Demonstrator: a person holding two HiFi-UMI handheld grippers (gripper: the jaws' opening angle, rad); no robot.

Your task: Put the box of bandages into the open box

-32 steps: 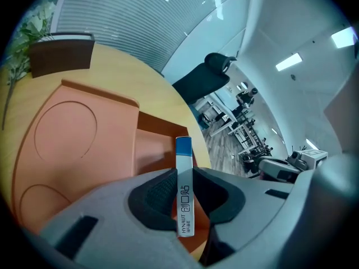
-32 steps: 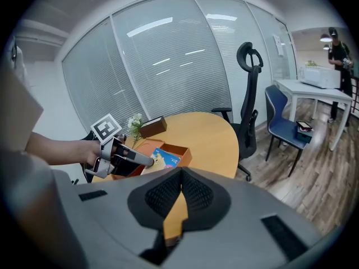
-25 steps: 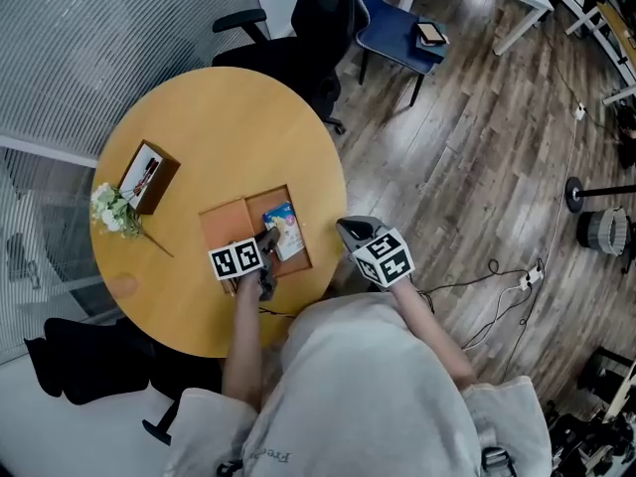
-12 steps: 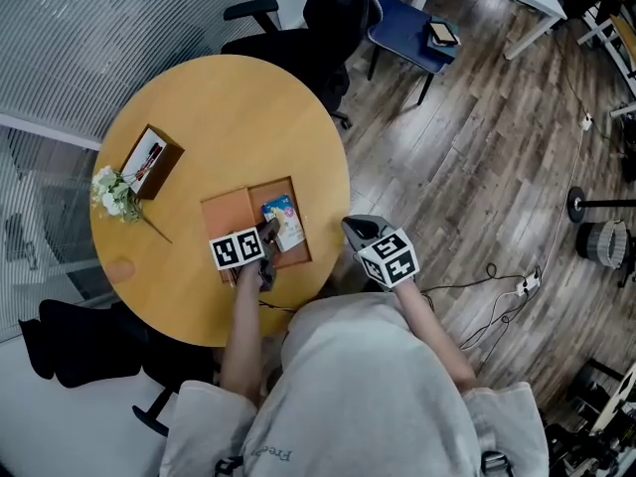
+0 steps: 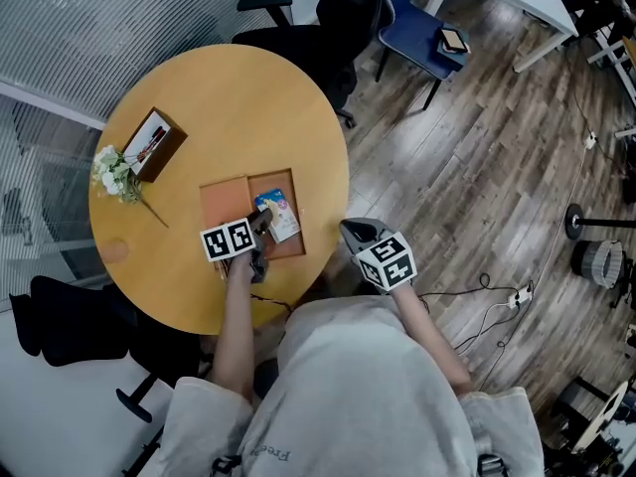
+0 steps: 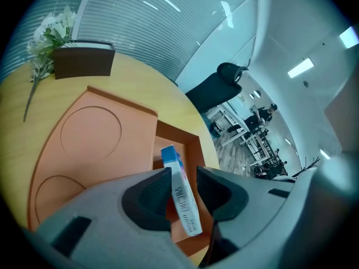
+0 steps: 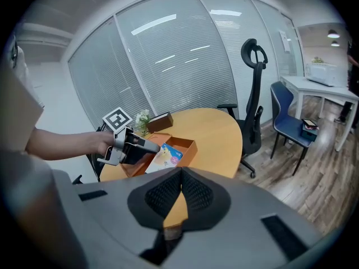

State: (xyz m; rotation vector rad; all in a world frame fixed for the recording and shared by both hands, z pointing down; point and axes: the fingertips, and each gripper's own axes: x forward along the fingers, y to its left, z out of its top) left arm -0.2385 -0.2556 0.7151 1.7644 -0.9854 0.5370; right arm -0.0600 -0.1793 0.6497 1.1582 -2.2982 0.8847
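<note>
I count one round tabletop (image 5: 219, 97), and on it one open box (image 5: 298, 217), its one lid (image 5: 224, 207), one box of bandages (image 5: 277, 215), one dark brown picture frame (image 5: 154, 145) and one sprig of white flowers (image 5: 117, 175).

The open box holds the box of bandages and nothing else. The box of bandages sits tilted in the box's left half, its near end raised. The lid lies flat just left of the open box, touching it, with nothing on it. The frame and flowers are together at the far left, well apart from the boxes.

My left gripper (image 5: 263, 225) reaches over the near edge of the open box. Its jaws are opening with the box of bandages between them, the right pad clear of it.

My right gripper (image 5: 356, 235) hangs off the tabletop's right edge, jaws together on nothing.
</note>
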